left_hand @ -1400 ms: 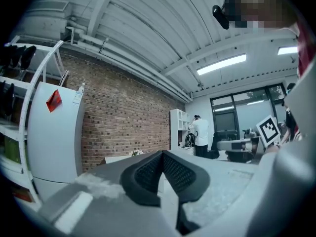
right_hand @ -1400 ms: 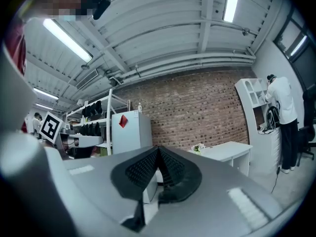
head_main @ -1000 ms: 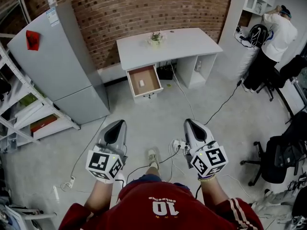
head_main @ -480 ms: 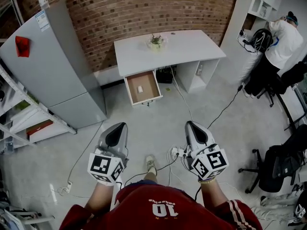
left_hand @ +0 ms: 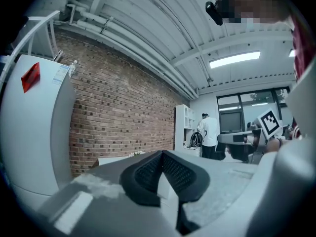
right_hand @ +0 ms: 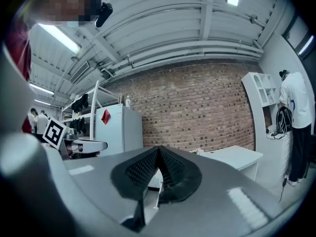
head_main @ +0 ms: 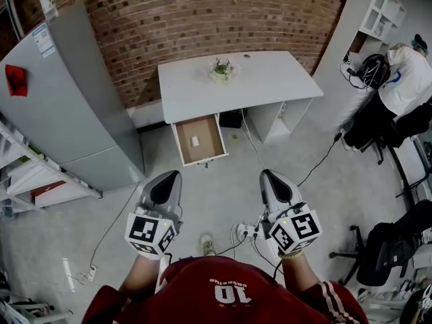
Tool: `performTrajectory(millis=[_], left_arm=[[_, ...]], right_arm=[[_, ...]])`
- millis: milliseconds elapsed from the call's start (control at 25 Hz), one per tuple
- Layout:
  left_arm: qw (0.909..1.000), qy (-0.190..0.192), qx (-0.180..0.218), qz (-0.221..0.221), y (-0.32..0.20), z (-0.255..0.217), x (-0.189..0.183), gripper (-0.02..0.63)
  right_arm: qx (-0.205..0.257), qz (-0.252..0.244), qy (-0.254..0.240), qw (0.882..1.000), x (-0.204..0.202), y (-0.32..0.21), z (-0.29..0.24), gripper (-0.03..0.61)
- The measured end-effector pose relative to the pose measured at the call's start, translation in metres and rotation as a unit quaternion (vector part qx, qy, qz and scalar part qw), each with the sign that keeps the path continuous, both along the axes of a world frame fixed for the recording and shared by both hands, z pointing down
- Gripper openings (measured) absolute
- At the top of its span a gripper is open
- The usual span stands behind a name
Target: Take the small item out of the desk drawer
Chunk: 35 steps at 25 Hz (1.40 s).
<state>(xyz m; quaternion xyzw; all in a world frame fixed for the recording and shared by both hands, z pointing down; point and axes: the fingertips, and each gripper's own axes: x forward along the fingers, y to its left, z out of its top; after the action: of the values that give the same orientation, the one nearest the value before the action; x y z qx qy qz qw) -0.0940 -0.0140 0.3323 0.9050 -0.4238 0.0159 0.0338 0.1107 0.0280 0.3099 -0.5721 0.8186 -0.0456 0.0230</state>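
Note:
A white desk [head_main: 260, 79] stands against the brick wall, and its brown drawer [head_main: 200, 141] is pulled out below the left part of the top. A small white item [head_main: 195, 141] lies on the drawer's floor. My left gripper [head_main: 164, 181] and right gripper [head_main: 271, 179] are held side by side well short of the drawer, over the grey floor. In the left gripper view the left gripper [left_hand: 161, 157] is shut with its pads together and nothing between them. The right gripper [right_hand: 158, 154] is shut and empty in the right gripper view.
A grey fridge [head_main: 64, 100] stands left of the desk, with metal shelves [head_main: 27, 174] beside it. A small plant [head_main: 221, 68] sits on the desk. Cables and a power strip [head_main: 248, 231] lie on the floor near my feet. A person [head_main: 408, 73] stands at white shelves far right; office chairs [head_main: 378, 262] are at the right.
The desk and open drawer have shifted lower and nearer in the head view, and the fridge has slid left. Both grippers stay shut and side by side.

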Motion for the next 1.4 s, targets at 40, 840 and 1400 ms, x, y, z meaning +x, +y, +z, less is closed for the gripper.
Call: performTrajectory(millis=[40, 840, 1400], left_arm=[[1.0000, 0.001, 0.000, -0.001, -0.009, 0.000, 0.001, 0.003], [0.9997, 0.018, -0.008, 0.015, -0.105, -0.002, 0.019, 0.003], [0.9988, -0.001, -0.010, -0.047, -0.184, 0.017, 0.040, 0.004]], right_arm=[[0.001, -0.001, 0.000, 1.000, 0.001, -0.008, -0.002, 0.003], [0.006, -0.002, 0.012, 1.000, 0.008, -0.103, -0.012, 0.003], [0.011, -0.089, 0.003, 0.996, 0.010, -0.217, 0.002, 0.003]])
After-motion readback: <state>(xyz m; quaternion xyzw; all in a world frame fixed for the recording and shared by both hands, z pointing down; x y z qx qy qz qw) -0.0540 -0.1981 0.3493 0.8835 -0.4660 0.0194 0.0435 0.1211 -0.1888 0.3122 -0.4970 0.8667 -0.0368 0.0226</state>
